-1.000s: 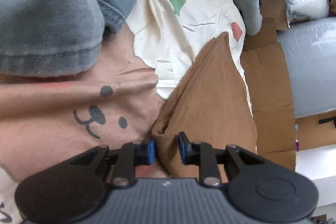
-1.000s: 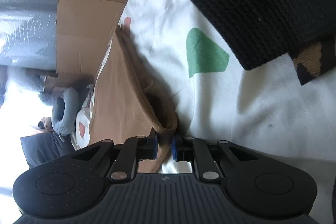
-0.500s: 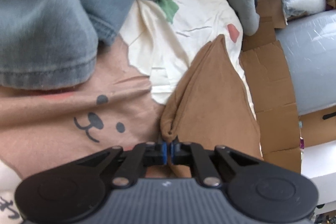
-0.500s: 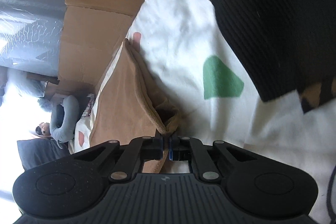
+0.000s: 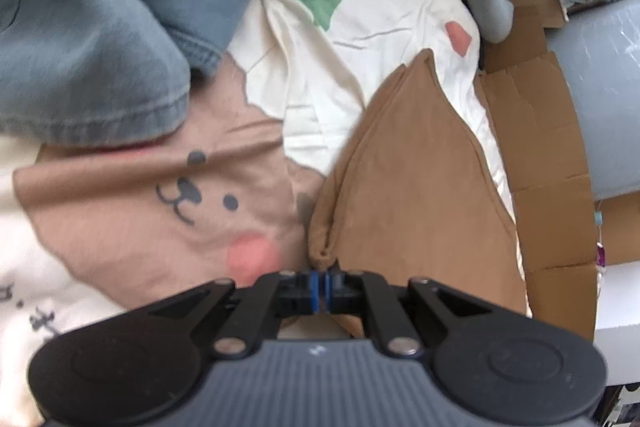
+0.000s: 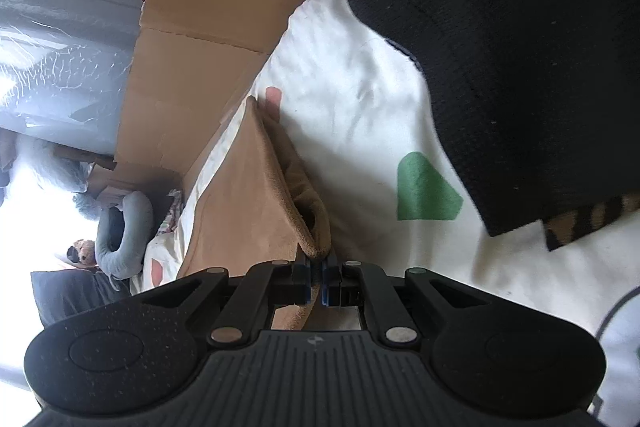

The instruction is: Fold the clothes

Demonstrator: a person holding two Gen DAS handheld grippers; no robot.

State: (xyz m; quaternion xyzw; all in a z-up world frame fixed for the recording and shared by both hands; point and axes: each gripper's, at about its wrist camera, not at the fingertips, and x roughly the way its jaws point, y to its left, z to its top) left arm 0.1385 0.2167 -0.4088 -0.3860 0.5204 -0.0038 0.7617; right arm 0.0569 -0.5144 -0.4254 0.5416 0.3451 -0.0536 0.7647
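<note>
The brown garment (image 5: 416, 187) is spread along the bed sheet (image 5: 320, 83), filling the lower centre and right of the left wrist view. One near corner is pinched by the left tool (image 5: 322, 287), whose jaws are pressed together on the fabric. In the right wrist view, another corner of the brown garment (image 6: 244, 211) is clamped in the right tool (image 6: 315, 279) at lower centre. A fold is judged only begun: it seems already doubled once, though this is hard to confirm. A blue sweatshirt (image 5: 88, 39), upper left, and a black knit (image 6: 512, 39), upper right, are left unfolded.
</note>
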